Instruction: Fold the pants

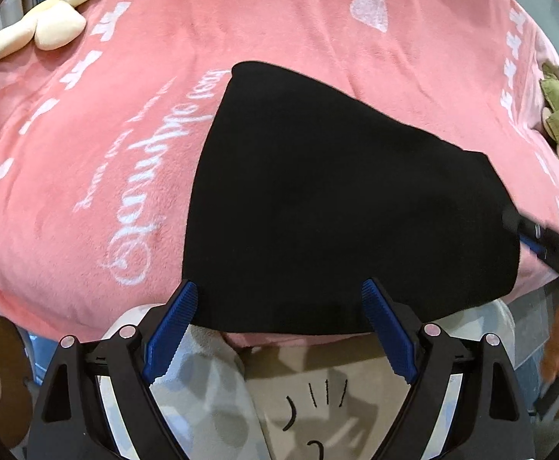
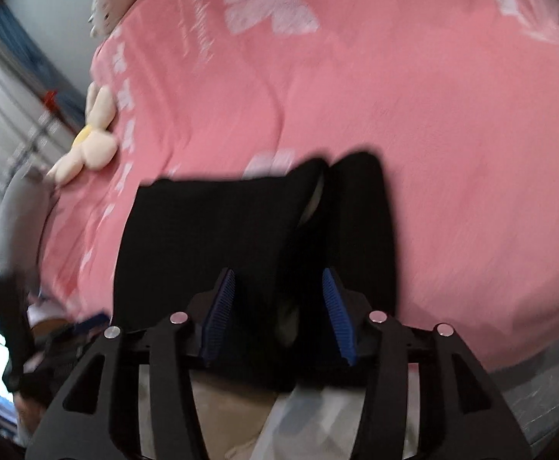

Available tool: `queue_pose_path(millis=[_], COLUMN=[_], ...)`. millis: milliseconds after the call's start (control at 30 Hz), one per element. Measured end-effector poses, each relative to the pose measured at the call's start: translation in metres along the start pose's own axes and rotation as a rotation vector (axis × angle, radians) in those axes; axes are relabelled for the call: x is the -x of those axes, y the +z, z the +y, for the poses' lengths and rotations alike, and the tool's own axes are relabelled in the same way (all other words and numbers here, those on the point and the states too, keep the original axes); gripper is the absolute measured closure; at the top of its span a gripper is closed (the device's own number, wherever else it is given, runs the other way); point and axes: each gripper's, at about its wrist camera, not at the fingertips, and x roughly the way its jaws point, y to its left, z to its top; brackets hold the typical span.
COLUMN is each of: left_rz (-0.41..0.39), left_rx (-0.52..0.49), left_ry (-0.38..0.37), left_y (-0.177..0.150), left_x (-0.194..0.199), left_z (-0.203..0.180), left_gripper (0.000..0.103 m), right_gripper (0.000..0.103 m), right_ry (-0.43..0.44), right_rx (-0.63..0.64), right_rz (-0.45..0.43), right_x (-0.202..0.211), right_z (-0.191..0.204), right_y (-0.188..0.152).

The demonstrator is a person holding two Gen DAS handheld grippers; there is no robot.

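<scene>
Your black pants (image 1: pixel 340 207) lie folded flat on the pink blanket (image 1: pixel 126 134), at its near edge. Your left claw (image 1: pixel 279 299) stands wide over the pants' near hem, gripping nothing. Your right claw (image 2: pixel 279 287) hangs half-open above the pants, pads apart from the cloth; a cream plush flower (image 2: pixel 91 142) rests left of them.

1. The left gripper (image 1: pixel 279 299) has a black plastic frame of angular struts with triangular cut-outs.
2. Its two fingers (image 1: pixel 172 329) carry blue pads ribbed with fine ridges along the inner faces.
3. Round silver pivot pins (image 1: pixel 127 331) sit at the strut joints, two on each side.
4. The right gripper (image 2: pixel 279 287) is built alike: black struts, blue ribbed fingers (image 2: pixel 218 314), silver pins (image 2: pixel 178 318).
5. The person wears a pale garment with grey patches and black drawn marks (image 1: pixel 317 395).
</scene>
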Motion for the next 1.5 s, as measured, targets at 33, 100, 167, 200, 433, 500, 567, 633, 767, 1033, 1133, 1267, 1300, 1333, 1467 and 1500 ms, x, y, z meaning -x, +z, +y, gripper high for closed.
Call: queue_pose_path(millis=[33, 100, 167, 200, 433, 500, 567, 633, 767, 1033, 1133, 1267, 1300, 1333, 1467, 1500], left_rz=[0.000, -0.002, -0.004, -0.003, -0.022, -0.006, 0.003, -0.011, -0.013, 0.008, -0.045, -0.078, -0.093, -0.091, -0.023, -0.031], left_rx=[0.001, -0.002, -0.003, -0.005, 0.007, 0.018, 0.040, 0.064, 0.184, 0.261, 0.221, 0.245, 0.223, 0.215, 0.164, 0.158], left_ry=[-0.002, -0.012, -0.019, -0.020, -0.037, -0.043, -0.045, -0.054, -0.125, -0.248, -0.286, -0.343, -0.284, -0.232, 0.038, 0.035], left_y=[0.000, 0.001, 0.001, 0.002, 0.010, 0.010, 0.012, 0.018, 0.035, 0.042, 0.046, 0.038, 0.031, 0.023, 0.000, -0.001], left_x=[0.000, 0.001, 0.004, 0.004, 0.009, 0.000, -0.003, -0.002, -0.013, -0.065, -0.040, 0.011, 0.024, 0.025, 0.000, 0.003], left_z=[-0.002, -0.006, -0.010, -0.010, -0.013, -0.012, -0.010, -0.002, 0.033, 0.048, 0.045, 0.059, 0.063, 0.063, 0.066, 0.067], left_gripper=[0.018, 0.018, 0.018, 0.018, 0.017, 0.017, 0.017, 0.017, 0.017, 0.021, 0.069, 0.070, 0.067, 0.056, 0.050, 0.048], right_gripper=[0.050, 0.054, 0.086, 0.092, 0.085, 0.082, 0.076, 0.052, 0.027, 0.057, 0.071, 0.072, 0.067, 0.063, 0.059, 0.062], right_ry=[0.009, 0.012, -0.015, 0.024, -0.096, -0.200, -0.124, -0.135, -0.161, -0.067, 0.035, 0.111, 0.101, 0.070, -0.170, -0.161], right_rx=[0.002, 0.003, 0.034, 0.035, 0.153, 0.159, 0.078, 0.029, 0.037, -0.077, -0.084, 0.011, 0.029, 0.046, 0.060, 0.046], right_rz=[0.021, 0.052, 0.048, 0.045, -0.019, 0.079, 0.025, -0.029, -0.086, 0.003, -0.032, -0.068, -0.055, -0.036, 0.048, 0.015], right_x=[-0.004, -0.019, -0.026, -0.020, 0.021, -0.011, 0.000, 0.017, 0.023, -0.031, -0.008, 0.028, 0.029, 0.024, -0.010, -0.001], right_z=[-0.001, 0.002, 0.006, 0.010, 0.024, -0.001, -0.007, -0.005, -0.010, -0.035, -0.013, 0.030, 0.035, 0.035, 0.011, 0.014], right_y=[-0.006, -0.016, -0.019, -0.017, 0.010, -0.004, -0.008, 0.000, 0.022, 0.018, 0.027, 0.028, 0.022, 0.015, -0.022, -0.022])
